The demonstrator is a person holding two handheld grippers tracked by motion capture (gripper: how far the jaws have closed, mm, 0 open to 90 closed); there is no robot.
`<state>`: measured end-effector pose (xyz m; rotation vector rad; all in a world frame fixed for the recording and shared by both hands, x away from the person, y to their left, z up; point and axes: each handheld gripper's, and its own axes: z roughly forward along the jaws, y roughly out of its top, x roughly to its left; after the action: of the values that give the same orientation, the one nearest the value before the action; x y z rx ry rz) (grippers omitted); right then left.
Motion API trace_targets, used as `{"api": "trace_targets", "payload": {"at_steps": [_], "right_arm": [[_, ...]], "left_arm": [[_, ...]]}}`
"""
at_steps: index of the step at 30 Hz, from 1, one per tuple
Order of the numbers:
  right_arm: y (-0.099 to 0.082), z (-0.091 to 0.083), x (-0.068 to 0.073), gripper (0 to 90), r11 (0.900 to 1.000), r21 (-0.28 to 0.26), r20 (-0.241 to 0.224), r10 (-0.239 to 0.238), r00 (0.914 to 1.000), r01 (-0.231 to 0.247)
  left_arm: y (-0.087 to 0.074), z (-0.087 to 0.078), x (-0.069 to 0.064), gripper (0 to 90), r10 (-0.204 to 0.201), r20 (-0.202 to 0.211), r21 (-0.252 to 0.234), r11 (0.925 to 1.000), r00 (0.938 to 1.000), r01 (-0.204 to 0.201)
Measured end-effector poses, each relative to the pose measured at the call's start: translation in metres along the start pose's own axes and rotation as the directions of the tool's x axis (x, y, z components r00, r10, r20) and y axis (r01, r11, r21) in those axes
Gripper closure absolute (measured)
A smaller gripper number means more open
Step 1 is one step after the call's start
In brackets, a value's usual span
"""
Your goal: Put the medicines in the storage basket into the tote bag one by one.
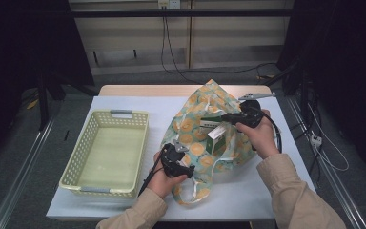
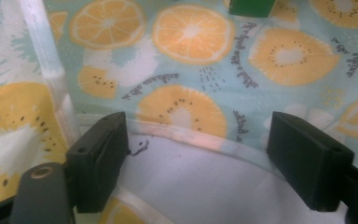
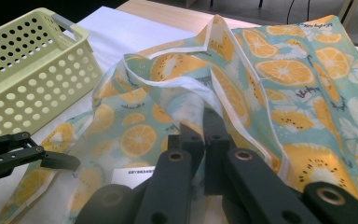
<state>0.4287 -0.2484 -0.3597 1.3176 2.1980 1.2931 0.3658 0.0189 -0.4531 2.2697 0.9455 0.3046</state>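
Bag between left and right tongs

My bench: wood table w/ white sheet; grey floor, pale panel wall, cables, dim surrounds.

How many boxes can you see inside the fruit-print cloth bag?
1: a green and white cardboard box sits in the open mouth of the fruit-print cloth bag, between the two hands. The fabric may hide others deeper inside.
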Motion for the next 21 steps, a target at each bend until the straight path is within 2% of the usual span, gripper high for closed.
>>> {"api": "trace_targets", "payload": {"at_steps": [1,6,12,15,16,19,21], "right_arm": [[-0.0001,0.0009,0.0004,89.7,1.0000,0.001,-0.002,0.001,1.0000,-0.001],[0.0003,0.0064,0.0031,89.8,1.0000,0.005,-0.008,-0.003,1.0000,0.003],[-0.0005,0.0100,0.0039,89.8,0.9999,0.012,-0.012,-0.004,0.9999,0.004],[-0.0004,0.0102,0.0036,89.8,0.9999,0.012,-0.012,-0.003,0.9999,0.003],[-0.0005,0.0102,0.0035,89.8,0.9999,0.011,-0.011,-0.002,0.9999,0.002],[-0.0006,0.0097,0.0036,89.8,0.9999,0.011,-0.013,-0.002,0.9999,0.002],[-0.0004,0.0087,0.0039,89.7,0.9999,0.010,-0.012,-0.002,0.9999,0.002]], "left_arm": [[0.0003,-0.0001,0.0000,22.1,-0.012,0.002,-0.003,0.9999,0.9999,0.012],[0.0018,0.0000,-0.0009,28.7,-0.015,-0.004,-0.011,0.9998,0.9999,0.015],[0.0039,0.0012,0.0009,47.4,-0.015,0.004,-0.037,0.9992,0.9999,0.015],[0.0060,0.0023,0.0020,52.7,-0.019,0.011,-0.034,0.9992,0.9998,0.019],[0.0065,0.0027,0.0010,54.0,-0.019,-0.010,-0.036,0.9992,0.9998,0.019],[0.0067,0.0027,0.0007,56.1,-0.002,0.005,-0.032,0.9995,1.0000,0.002],[0.0069,0.0032,-0.0002,59.9,-0.019,0.018,-0.042,0.9989,0.9996,0.020]]}}
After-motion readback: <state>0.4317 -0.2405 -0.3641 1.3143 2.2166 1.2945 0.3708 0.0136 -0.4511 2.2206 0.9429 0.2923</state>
